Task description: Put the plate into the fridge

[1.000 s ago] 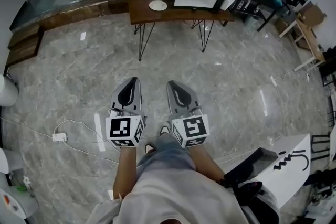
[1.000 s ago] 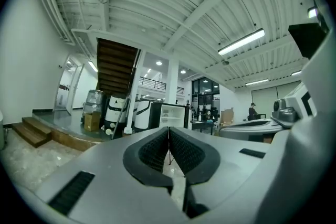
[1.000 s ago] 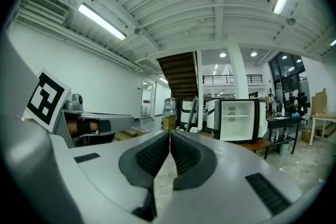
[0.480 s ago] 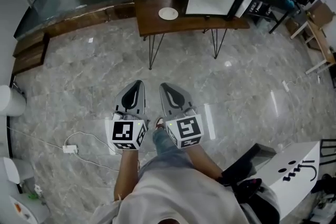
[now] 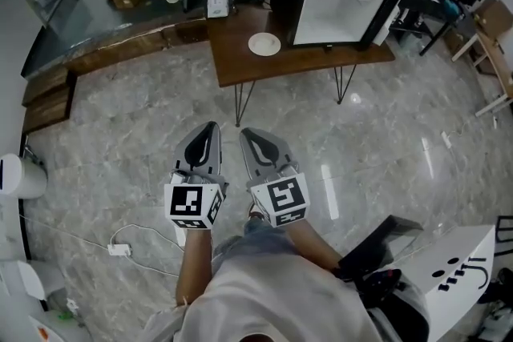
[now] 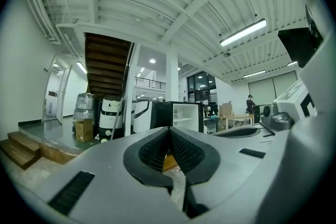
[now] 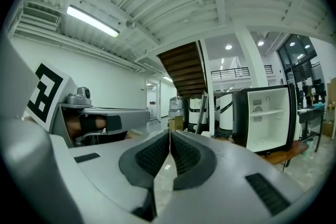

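Abreast, left gripper [image 5: 210, 126] and right gripper [image 5: 244, 132] point level.

Body and tools as seen from the head view. The left gripper [image 5: 210, 125] and the right gripper [image 5: 244, 132] are each formed as a pale grey moulded shell that tapers to two jaws, with a black teardrop-shaped inset on the upper face. The inner faces are lined with black pads [image 6: 152, 149] of fine cross-hatched texture, and narrow black slots [image 6: 73, 192] are cut into the shell. At the rear of each, a white cube [image 5: 192, 204] printed with black square markers is mounted. A light grey top [image 5: 264, 296] and blue jeans [image 5: 258, 230] are worn.
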Demonstrator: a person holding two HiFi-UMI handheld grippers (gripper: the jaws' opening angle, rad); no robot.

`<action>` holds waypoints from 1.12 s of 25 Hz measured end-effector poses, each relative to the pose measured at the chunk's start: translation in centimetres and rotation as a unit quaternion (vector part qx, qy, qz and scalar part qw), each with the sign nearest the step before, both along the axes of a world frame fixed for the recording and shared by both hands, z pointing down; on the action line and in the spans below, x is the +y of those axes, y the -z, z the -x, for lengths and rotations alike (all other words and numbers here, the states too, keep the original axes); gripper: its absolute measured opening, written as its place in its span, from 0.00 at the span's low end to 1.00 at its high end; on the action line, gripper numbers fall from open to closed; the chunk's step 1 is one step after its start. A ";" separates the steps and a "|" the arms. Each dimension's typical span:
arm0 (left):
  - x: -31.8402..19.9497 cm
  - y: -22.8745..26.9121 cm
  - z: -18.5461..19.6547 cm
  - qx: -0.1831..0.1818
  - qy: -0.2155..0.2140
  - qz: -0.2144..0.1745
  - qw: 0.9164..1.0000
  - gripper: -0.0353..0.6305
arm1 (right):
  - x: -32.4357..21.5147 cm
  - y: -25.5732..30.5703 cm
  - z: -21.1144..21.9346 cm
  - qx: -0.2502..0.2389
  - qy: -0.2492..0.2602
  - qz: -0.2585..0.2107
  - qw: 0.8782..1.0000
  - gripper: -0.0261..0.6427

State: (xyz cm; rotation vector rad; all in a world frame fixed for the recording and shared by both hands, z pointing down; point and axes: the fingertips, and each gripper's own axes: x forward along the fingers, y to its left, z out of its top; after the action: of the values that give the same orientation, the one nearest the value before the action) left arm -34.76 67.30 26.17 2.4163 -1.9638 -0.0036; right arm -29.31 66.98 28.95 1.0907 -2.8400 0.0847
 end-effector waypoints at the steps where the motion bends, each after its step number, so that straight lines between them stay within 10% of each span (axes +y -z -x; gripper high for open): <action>1: -1.5 -0.3 0.7 0.000 0.002 0.001 1.000 0.08 | -1.5 -0.4 0.6 0.002 0.001 0.002 1.000 0.07; 17: -21.9 -2.4 18.5 0.038 -0.043 0.018 0.998 0.08 | -20.4 -3.8 20.4 0.030 0.007 0.037 0.999 0.07; 28: -37.4 -2.3 40.8 0.046 -0.117 0.018 0.992 0.08 | -34.8 -3.6 44.9 0.053 -0.027 0.031 0.998 0.07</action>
State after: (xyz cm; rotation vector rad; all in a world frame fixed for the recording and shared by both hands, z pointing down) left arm -75.59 29.88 28.44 2.5559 -1.6194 -0.0719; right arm -74.19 32.23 32.59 1.1251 -2.6973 0.1137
